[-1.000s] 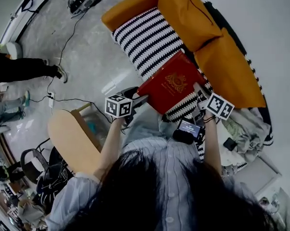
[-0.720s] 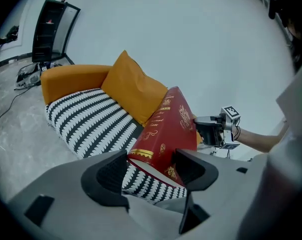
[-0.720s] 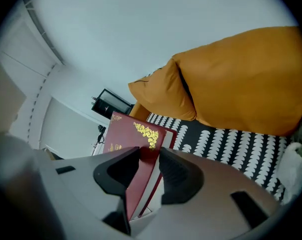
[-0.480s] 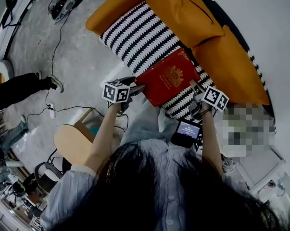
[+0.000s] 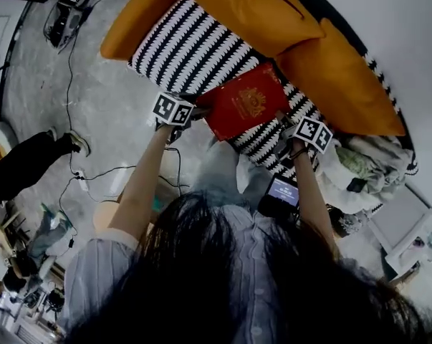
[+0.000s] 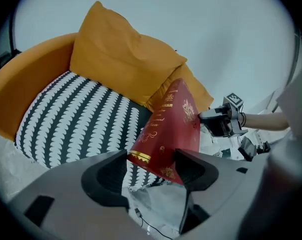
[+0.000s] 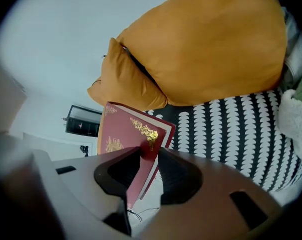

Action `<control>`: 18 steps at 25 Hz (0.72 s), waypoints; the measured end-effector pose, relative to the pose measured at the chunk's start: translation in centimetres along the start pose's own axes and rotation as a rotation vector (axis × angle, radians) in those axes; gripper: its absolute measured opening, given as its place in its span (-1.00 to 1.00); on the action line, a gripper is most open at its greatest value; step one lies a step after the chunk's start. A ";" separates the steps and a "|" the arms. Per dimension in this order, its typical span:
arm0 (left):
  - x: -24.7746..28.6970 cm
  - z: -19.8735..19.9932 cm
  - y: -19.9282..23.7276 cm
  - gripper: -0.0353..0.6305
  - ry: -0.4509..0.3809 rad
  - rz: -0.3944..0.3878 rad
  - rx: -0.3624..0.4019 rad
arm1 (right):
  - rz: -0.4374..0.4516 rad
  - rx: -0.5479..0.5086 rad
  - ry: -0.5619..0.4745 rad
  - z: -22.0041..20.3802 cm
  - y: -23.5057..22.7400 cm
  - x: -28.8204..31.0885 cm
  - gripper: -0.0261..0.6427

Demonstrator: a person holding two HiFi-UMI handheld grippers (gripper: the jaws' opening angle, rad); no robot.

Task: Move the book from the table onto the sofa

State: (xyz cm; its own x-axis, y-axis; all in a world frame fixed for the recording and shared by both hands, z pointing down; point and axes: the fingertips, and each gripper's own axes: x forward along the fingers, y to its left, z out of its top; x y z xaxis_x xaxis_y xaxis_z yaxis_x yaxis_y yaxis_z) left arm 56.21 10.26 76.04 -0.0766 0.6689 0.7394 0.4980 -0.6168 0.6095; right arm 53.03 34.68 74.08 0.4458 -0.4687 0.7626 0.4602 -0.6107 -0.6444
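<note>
Striped sofa seat [image 5: 187, 49] open; orange cushions [image 5: 251, 6] block behind; clothes heap [image 5: 359, 169] crowds one end.

No lettering I can make out.
The gold print on my red hardcover book [image 5: 244, 110] is too small and blurred to read; so is the small lit screen [image 5: 283, 191].

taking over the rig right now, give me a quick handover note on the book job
Left gripper: jaws wide, clamped across the red book's lower corner.
Right gripper: jaws have just been closing on the book's opposite edge and now grip it.
Book: tilted, in the air over the front of the sofa seat.
Done: book brought to the sofa.
Left: lay it flat on the seat, open both grippers.
</note>
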 end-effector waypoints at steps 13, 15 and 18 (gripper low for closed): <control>3.0 10.3 4.6 0.03 -0.063 -0.023 0.007 | -0.093 0.155 -0.162 3.2 -2.9 3.1 -0.57; 3.2 10.9 4.7 0.03 -0.082 -0.038 -0.014 | -0.109 0.095 -0.135 3.2 -3.0 3.2 -0.57; 3.4 10.6 4.7 0.03 -0.085 -0.052 -0.029 | -0.121 0.016 -0.104 3.1 -2.5 3.4 -0.57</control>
State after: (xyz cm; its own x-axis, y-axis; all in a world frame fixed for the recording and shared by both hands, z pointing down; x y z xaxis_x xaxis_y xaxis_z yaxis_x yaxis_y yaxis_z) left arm 67.39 14.01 78.36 -0.0277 0.7325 0.6802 0.4702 -0.5909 0.6555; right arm 55.82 36.60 78.06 0.4631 -0.3230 0.8254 0.5276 -0.6479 -0.5495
